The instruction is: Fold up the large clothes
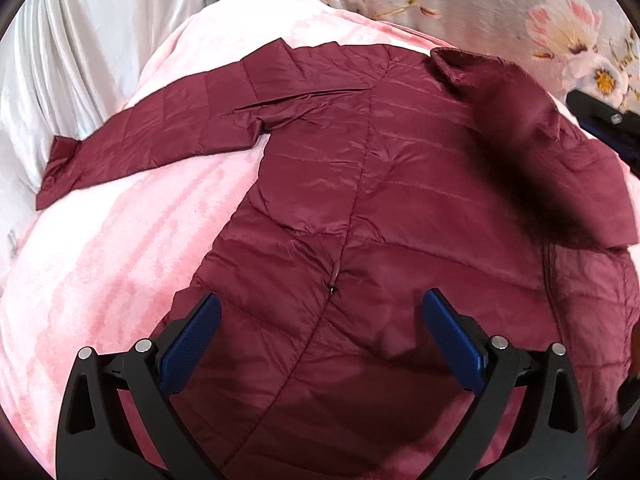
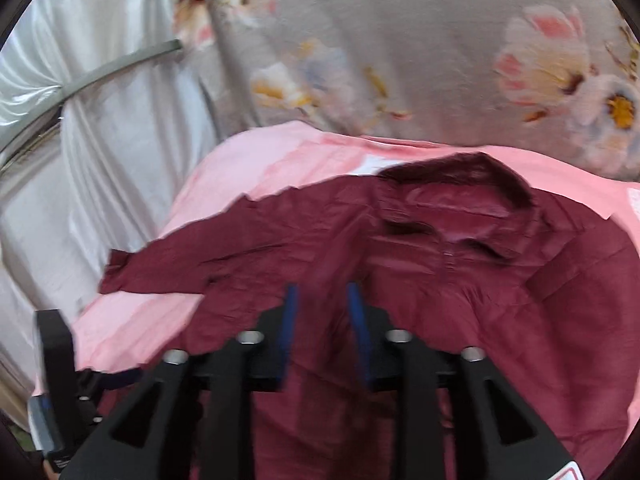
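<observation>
A maroon quilted jacket [image 1: 400, 184] lies spread front-up on a pink blanket [image 1: 100, 264], its left sleeve [image 1: 152, 128] stretched out to the left and its collar [image 1: 460, 64] at the far end. My left gripper [image 1: 320, 308] is open and empty, hovering over the jacket's lower front near the zipper. In the right wrist view, which is blurred, the jacket [image 2: 440, 288] lies below my right gripper [image 2: 322, 292]. Its jaws stand apart with a narrow gap and hold nothing. The right gripper also shows at the right edge of the left wrist view [image 1: 608, 128].
A grey floral fabric [image 2: 400, 60] hangs behind the bed. White satin cloth [image 1: 80, 60] drapes at the left. The left gripper's body [image 2: 56, 360] shows at the lower left of the right wrist view.
</observation>
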`<control>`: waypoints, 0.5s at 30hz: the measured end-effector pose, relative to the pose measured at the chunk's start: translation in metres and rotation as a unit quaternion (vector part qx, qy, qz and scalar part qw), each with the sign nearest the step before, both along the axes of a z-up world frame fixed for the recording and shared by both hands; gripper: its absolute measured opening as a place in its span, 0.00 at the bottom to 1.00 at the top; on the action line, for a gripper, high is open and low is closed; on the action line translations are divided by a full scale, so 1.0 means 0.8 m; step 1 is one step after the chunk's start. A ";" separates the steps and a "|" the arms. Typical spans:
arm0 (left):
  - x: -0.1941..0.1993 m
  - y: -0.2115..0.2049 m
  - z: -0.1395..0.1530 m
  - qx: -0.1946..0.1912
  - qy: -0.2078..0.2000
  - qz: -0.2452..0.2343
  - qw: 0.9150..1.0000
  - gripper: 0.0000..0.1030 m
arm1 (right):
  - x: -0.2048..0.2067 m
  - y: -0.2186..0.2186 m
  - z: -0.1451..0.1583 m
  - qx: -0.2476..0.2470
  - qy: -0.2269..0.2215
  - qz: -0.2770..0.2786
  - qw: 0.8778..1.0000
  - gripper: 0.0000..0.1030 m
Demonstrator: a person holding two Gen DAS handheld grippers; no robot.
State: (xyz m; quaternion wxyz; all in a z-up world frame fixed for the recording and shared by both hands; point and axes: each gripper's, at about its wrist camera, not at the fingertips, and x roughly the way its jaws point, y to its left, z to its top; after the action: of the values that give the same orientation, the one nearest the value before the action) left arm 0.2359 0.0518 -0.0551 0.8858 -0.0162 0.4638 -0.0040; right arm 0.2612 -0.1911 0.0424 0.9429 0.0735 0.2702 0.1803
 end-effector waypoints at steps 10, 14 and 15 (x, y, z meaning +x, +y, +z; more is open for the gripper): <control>0.065 -0.024 0.016 -0.126 0.031 -0.033 0.991 0.95 | -0.077 -0.166 0.019 0.074 0.002 -0.200 0.977 0.57; 0.106 -0.041 -0.004 -0.175 0.075 -0.026 0.981 0.80 | -0.086 -0.257 -0.037 0.138 0.080 -0.279 0.947 0.58; 0.111 -0.046 -0.006 -0.176 0.080 -0.026 0.981 0.56 | -0.082 -0.274 -0.052 0.153 0.097 -0.288 0.940 0.57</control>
State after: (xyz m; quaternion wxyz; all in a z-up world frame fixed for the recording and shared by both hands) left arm 0.3244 0.0152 -0.0598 0.8286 -0.1598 0.5257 -0.1075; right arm 0.1955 -0.4103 0.0009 0.9011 0.3086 0.2968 -0.0684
